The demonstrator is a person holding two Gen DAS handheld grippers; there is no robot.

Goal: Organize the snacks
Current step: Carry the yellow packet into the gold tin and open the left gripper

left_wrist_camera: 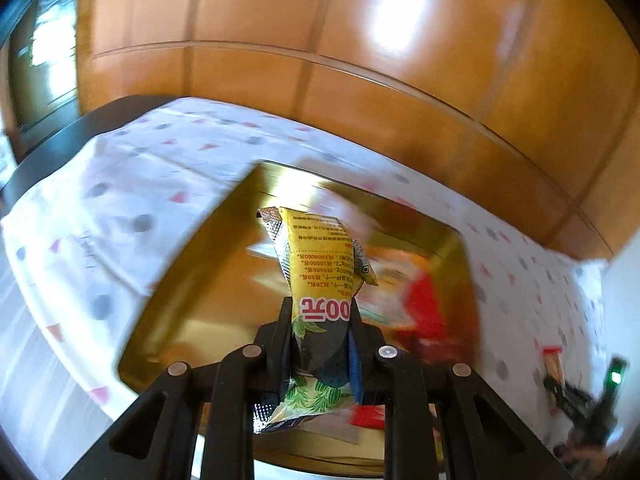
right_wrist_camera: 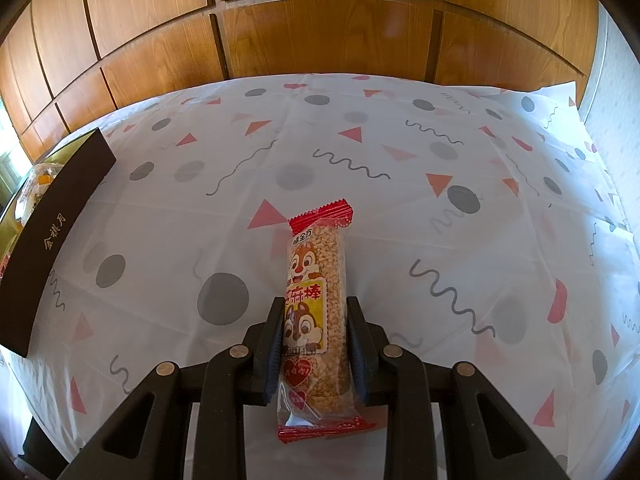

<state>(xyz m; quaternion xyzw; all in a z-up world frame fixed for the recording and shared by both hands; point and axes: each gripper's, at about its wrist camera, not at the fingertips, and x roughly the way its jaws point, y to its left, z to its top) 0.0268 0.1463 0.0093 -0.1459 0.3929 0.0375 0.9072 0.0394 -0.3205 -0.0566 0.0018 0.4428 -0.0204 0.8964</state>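
While the left gripper (left_wrist_camera: 322,312) clamps a yellow sachet (left_wrist_camera: 320,264) above the gold box (left_wrist_camera: 192,280), release seems next; the right gripper (right_wrist_camera: 313,312) straddles the sesame bar (right_wrist_camera: 316,300), grip unclear.

Motion blur is smearing most of the left wrist view. Inside the gold box (left_wrist_camera: 208,280), the snacks (left_wrist_camera: 412,300) behind the yellow packet (left_wrist_camera: 320,264) are showing only as red, orange and white streaks, so their kinds cannot be told. The packet is hiding part of the box floor. Right of the box, the other gripper (left_wrist_camera: 588,404) is blurring near the frame's edge. In the right wrist view, the left edge is cutting off the box (right_wrist_camera: 52,216), its contents too dim to read.
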